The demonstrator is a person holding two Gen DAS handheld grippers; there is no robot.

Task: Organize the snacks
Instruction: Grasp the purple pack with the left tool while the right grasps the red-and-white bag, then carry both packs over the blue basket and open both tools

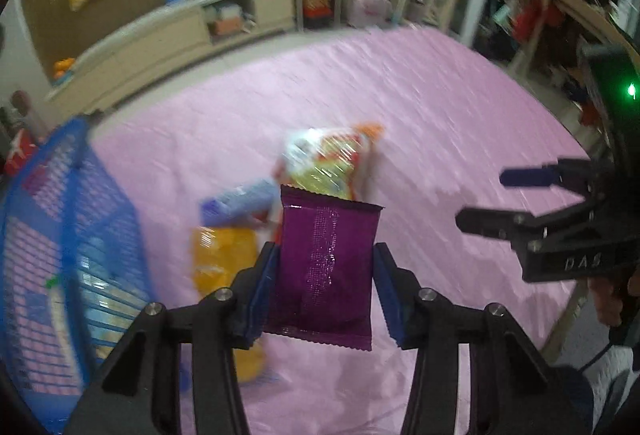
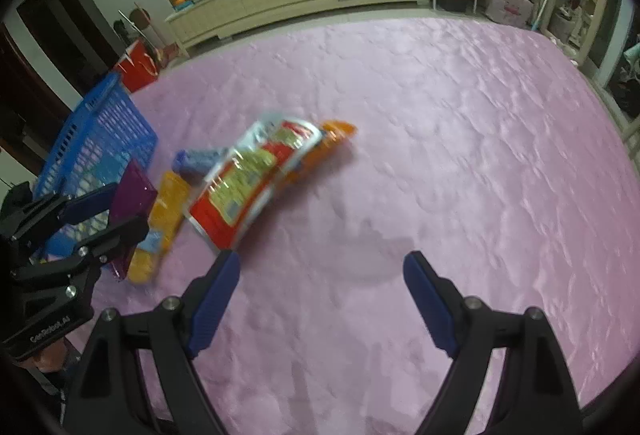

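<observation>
Glossy purple foil snack packet (image 1: 326, 267) clamped in left claw (image 1: 325, 289), frame centre; right claw (image 2: 320, 299) spread wide, gripping nothing; only right view shows red-and-yellow crinkly snack bag (image 2: 248, 183) whole.

Tabletop with pink quilted cover, snacks and basket laid on it.

The tabletop (image 2: 440, 123) is covered edge to edge by a pink, wrinkled cloth. Toward its left edge a blue lattice basket (image 2: 100, 139) is set, with packets seen blurred through its wall in the left wrist view. Just beside the basket a small cluster of packets is laid: a red-and-yellow snack bag (image 2: 248, 187) resting partly over an orange packet (image 2: 336, 133), a blue packet (image 2: 196, 161) touching the bag's left side, and a yellow-orange packet (image 2: 164, 219) nearest the basket. No other items are seen on the cover.
</observation>
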